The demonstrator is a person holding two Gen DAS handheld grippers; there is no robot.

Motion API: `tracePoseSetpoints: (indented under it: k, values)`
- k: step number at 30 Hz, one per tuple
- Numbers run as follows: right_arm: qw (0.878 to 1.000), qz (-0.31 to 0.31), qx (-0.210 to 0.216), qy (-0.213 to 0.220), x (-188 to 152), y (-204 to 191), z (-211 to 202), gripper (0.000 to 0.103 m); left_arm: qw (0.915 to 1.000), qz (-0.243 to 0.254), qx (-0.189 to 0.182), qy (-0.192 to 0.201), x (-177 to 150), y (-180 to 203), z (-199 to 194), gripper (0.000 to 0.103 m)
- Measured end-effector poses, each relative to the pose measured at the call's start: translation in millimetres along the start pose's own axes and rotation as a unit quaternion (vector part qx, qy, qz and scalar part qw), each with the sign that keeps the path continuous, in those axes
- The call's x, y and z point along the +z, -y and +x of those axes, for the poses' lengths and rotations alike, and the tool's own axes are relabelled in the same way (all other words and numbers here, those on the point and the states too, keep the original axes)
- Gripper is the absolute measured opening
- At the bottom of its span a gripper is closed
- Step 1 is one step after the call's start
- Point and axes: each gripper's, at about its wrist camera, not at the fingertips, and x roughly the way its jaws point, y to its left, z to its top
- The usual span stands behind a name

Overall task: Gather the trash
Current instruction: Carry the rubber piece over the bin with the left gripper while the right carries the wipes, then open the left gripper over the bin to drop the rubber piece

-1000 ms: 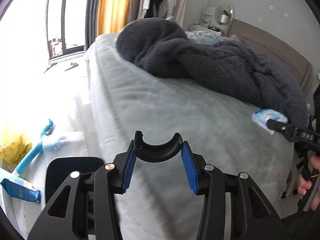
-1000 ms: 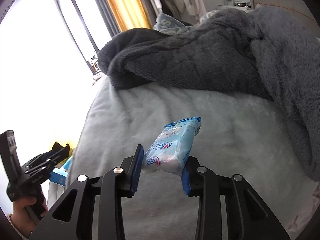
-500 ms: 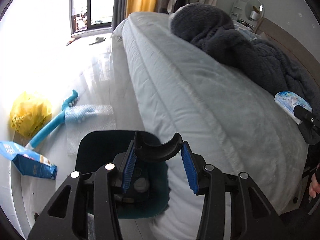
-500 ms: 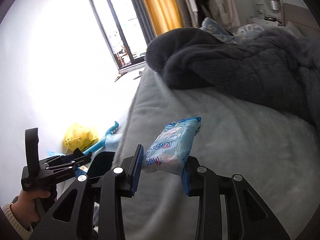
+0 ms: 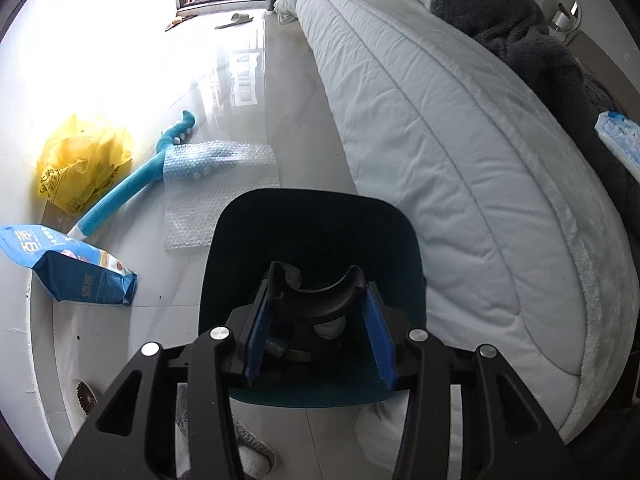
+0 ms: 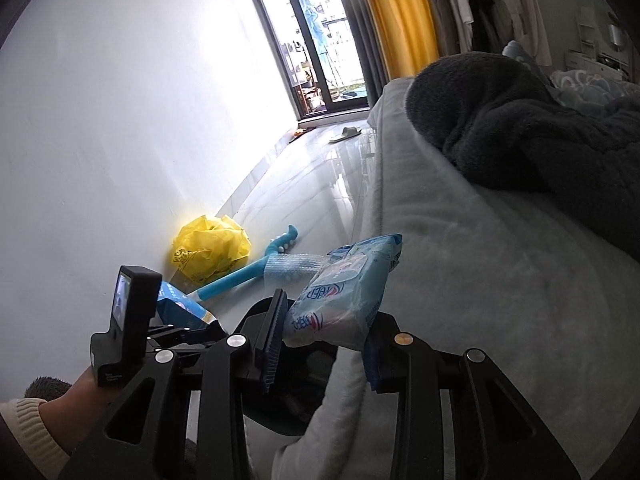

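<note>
Right gripper carries the wipes pack; left gripper angled down over the bin.

I read the left gripper as pitched steeply downward above the dark teal bin, which stands on the floor just beside the bed; its jaws grip a curved black piece between the blue pads. The left hand (cream sleeve cuff visible) shows at the lower left of the right wrist view. The right gripper points forward and slightly down along the bed edge, clamped on the light blue wipes pack, which juts up and out past the fingertips. On the floor near the wall lie a yellow plastic bag, a blue snack bag and bubble wrap.
</note>
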Motion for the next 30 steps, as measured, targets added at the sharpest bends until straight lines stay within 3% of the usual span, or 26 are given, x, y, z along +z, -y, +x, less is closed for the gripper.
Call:
tracePoseSetpoints:
  k: [14,18,22,30]
  values:
    - [0.997,-0.009,0.03,-0.068,-2,-50,68,0.035,0.9973,-0.023,-0.007,-0.069,-11,-39,26,0.05]
    - [0.994,0.003,0.042,-0.097,-6,-56,92,0.035,0.996,-0.029,-0.011,-0.084,-15,-47,28,0.056]
    - [0.992,0.014,0.039,-0.119,-10,-58,111,0.035,0.9967,-0.031,-0.009,-0.074,-14,-55,20,0.075]
    - [0.986,0.033,0.029,-0.159,-22,-61,148,0.035,0.9981,-0.051,-0.015,-0.032,-12,-78,-3,0.08]
